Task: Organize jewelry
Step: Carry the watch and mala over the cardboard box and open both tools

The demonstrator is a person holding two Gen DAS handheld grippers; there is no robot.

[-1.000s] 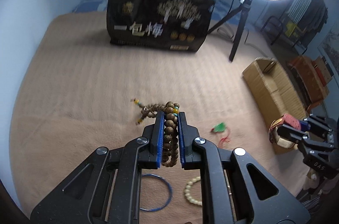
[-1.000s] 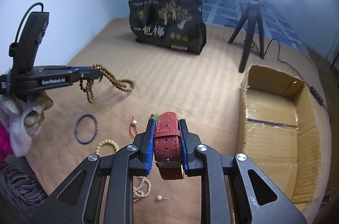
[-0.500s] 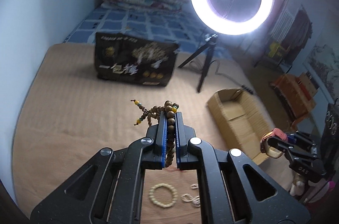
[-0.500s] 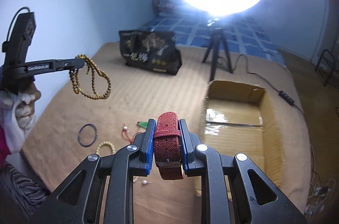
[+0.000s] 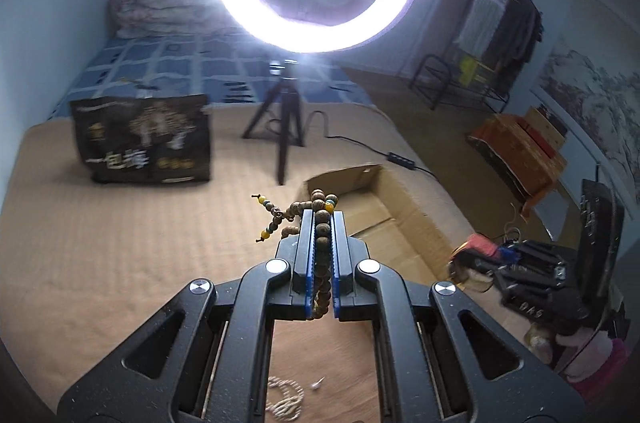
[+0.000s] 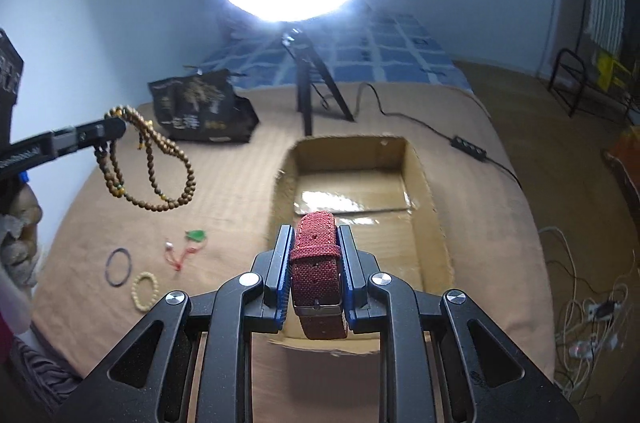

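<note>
The wooden bead strand (image 5: 322,223) is pinched between the jaws of the left gripper (image 5: 322,219), closed narrow on a few beads near the top of the loop; the rest hangs free below, seen in the right wrist view as long drooping loops (image 6: 152,167) w/ a short tassel end. It is held in the air over the bed (image 6: 224,175), left of the cardboard box (image 6: 420,159) and apart from it.

The red fabric watch strap (image 6: 316,255) is clamped flat-side-on in the right gripper (image 6: 316,247), jaws closed on both strap edges, buckle toward the camera. It is carried above the near part of the box opening.

Handling, judged: the strand is light, limp and swings easily, so slow moves are advised; round hard beads may roll or slip in the pads, so a bite across several beads or a bunched section is safer than one bead. The cord could snag on the box rim. The strap is soft, light, grippy weave; the edge grip near the buckle looks secure and little slip is expected.

Left on the bed: blue ring (image 6: 119,267), pale bead bracelet (image 6: 145,285), green pendant w/ red cord (image 6: 196,235). All small and light; the ring lies flat and would be best taken across its rim.
</note>
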